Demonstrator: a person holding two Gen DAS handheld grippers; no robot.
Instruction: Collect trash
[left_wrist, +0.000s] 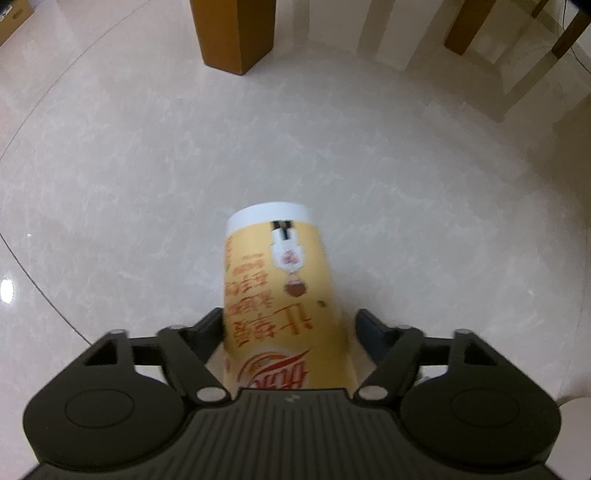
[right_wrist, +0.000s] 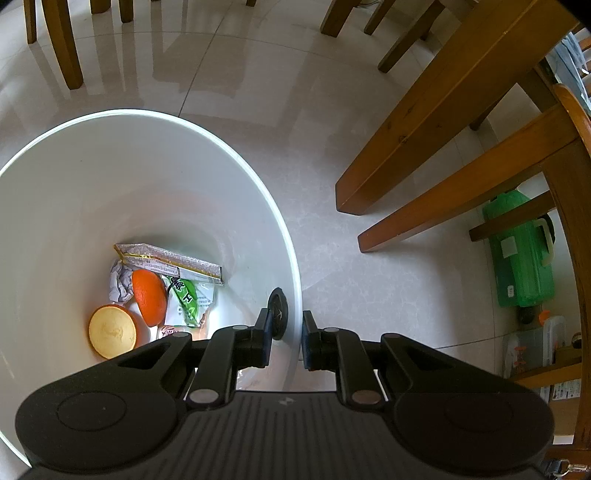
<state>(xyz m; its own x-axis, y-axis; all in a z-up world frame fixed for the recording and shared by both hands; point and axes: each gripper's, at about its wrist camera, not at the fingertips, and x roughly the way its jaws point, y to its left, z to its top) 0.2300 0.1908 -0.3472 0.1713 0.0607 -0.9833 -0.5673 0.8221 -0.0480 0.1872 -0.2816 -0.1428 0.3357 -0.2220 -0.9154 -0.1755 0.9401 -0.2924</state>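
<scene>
Left gripper (left_wrist: 290, 325): its 2 black fingers are clamped on the sides of a yellow paper cup with red printed characters and a white base (left_wrist: 279, 291); the cup is held off the floor with its white end pointing away from the camera, the print upside down and blurred.
Cup position: over the glossy pale marble-pattern floor tiles (left_wrist: 147, 184), touching nothing but the fingers.
Left background: a tan wooden furniture leg (left_wrist: 236, 35) stands on the tiles well beyond the cup.
Right gripper (right_wrist: 284, 332): its 2 black fingers pinch the wall of a round white plastic bin (right_wrist: 221, 177), 1 finger inside and 1 outside the rim.
Bin fitting: a small black round disc (right_wrist: 277, 308) sits on the inner wall just beside the inside finger.
Bin contents: 2 orange peel halves (right_wrist: 147, 295), 1 showing its pale inside; a crumpled grey-white paper wad (right_wrist: 120, 282); a silver and yellow printed foil wrapper (right_wrist: 170, 262); a green and white plastic packet (right_wrist: 190, 299); all lie together at the bottom.
Right surroundings: brown wooden chair legs (right_wrist: 424, 147) rest on the tiles beside the bin; a green plastic jug with a handle (right_wrist: 524, 254) sits behind them.
</scene>
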